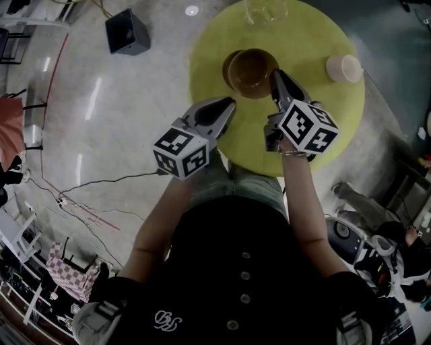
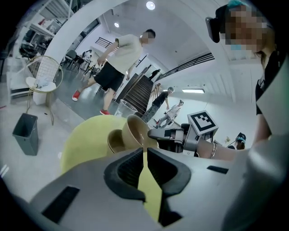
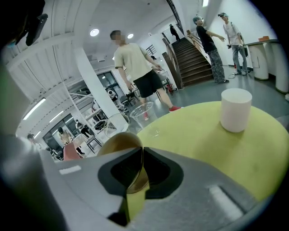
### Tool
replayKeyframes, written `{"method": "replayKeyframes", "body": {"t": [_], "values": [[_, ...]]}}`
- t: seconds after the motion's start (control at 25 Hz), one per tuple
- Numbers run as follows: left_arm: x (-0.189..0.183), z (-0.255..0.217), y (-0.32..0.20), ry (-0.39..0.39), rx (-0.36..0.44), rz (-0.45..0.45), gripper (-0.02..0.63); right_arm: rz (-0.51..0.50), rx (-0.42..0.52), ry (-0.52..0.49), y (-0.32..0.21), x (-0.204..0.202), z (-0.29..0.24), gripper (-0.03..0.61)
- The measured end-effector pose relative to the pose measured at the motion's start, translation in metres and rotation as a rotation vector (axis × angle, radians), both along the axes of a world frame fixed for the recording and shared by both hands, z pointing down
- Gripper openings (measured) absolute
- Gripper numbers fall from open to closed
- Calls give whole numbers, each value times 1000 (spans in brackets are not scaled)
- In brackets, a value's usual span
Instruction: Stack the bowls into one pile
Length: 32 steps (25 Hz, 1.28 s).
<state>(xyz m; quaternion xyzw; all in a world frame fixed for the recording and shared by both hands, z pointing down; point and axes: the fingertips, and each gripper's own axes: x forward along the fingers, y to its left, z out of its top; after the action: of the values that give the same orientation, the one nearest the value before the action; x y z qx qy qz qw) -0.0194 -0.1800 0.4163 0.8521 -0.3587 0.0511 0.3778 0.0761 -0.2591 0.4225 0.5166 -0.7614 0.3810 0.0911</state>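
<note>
The right gripper pinches the rim of the tilted brown bowl, which lies partly over the second bowl near the centre of the table. The left gripper, jaws together and empty, is at eight o'clock. A white cup stands at two and a clear cup at twelve.

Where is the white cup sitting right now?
In the head view the white cup stands near the right edge of the round yellow table, to the right of the brown bowls.

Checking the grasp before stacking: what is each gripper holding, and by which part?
The right gripper is shut on the rim of a tilted brown bowl, the rim wall between its jaws. The left gripper holds nothing; its jaws are together.
</note>
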Motion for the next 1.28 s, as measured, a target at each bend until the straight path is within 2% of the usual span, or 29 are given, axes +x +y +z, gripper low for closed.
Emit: {"method": "replayKeyframes", "body": {"t": [0.32, 0.88, 1.28], "values": [[-9, 16, 3, -11, -9, 41, 37, 9, -23, 15, 0, -16, 23, 17], [-1, 36, 3, 6, -37, 93, 37, -16, -59, 71, 3, -15, 51, 18], [-3, 40, 8, 2, -41, 96, 37, -20, -19, 132, 12, -15, 50, 28]]}}
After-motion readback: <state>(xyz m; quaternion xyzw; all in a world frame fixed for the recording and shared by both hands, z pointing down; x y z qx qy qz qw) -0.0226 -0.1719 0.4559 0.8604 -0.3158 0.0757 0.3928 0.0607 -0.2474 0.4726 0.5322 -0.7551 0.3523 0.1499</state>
